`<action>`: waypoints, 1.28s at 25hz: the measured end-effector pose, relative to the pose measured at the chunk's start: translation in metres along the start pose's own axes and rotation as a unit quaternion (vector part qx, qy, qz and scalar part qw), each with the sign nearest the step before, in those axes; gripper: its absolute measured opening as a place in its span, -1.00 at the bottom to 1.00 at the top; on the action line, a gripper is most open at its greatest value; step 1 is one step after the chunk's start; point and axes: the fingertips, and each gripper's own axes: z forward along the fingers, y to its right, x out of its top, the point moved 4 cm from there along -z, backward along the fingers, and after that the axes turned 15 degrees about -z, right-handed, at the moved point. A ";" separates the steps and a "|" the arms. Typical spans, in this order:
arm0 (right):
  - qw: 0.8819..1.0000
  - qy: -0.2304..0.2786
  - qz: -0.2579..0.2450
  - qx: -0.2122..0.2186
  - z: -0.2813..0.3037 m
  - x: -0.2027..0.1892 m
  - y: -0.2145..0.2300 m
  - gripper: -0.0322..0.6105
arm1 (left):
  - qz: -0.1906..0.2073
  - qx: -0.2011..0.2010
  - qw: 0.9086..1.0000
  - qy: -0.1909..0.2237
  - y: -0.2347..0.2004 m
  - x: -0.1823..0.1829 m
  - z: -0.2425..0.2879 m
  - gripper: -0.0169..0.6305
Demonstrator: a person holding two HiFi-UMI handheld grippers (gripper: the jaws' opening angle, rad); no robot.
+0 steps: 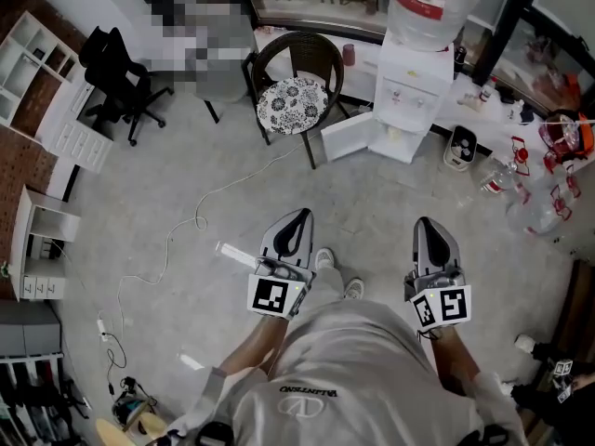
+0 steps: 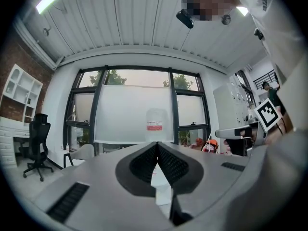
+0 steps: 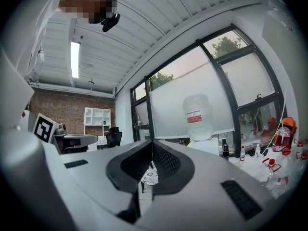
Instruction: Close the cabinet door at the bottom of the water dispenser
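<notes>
- One water dispenser (image 1: 409, 91) stands against the far wall beneath the windows, with one big water bottle (image 1: 428, 7) upside down on top. It is well apart from the person, across a stretch of bare floor (image 1: 139, 212). Judging by that gap, the task has barely begun: the whole approach and the push are left.
- Two chairs: one black office chair (image 1: 116, 77) far to the left, and one wicker chair (image 1: 293, 91) with a patterned cushion just beside the dispenser's left side.
- One cabinet door (image 1: 349, 136), white, at the foot of the dispenser. It stands swung wide open to the left, towards the wicker chair's legs, so nothing is closed yet.
- Two grippers, both held level in front of the person and aimed towards the dispenser. The left gripper (image 1: 296, 219) has its jaws pressed together with nothing between them. The right gripper (image 1: 426, 223) is the same, jaws together and empty. Neither touches the door.
- One thin cable (image 1: 172, 240) trails over the floor at the left, clear of the straight path ahead.
</notes>
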 end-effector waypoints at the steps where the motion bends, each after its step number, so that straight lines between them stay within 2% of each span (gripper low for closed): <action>1: 1.000 -0.001 0.000 -0.001 0.002 0.000 0.001 -0.85 | 0.004 -0.001 1.000 0.000 -0.003 0.000 0.003 -0.94; 9: 1.000 -0.016 0.004 -0.013 0.035 -0.011 0.011 -0.85 | 0.005 -0.011 1.000 -0.005 -0.033 -0.001 0.042 -0.94; 15: 1.000 -0.007 0.001 -0.014 0.079 -0.007 0.009 -0.85 | -0.011 -0.025 1.000 -0.011 -0.061 0.007 0.073 -0.94; 25: 1.000 0.005 -0.003 -0.029 0.162 0.002 0.011 -0.85 | -0.007 -0.055 0.998 -0.010 -0.119 0.028 0.135 -0.94; 32: 0.999 -0.004 -0.008 -0.035 0.208 -0.003 -0.002 -0.85 | -0.019 -0.067 0.997 -0.030 -0.160 0.022 0.158 -0.93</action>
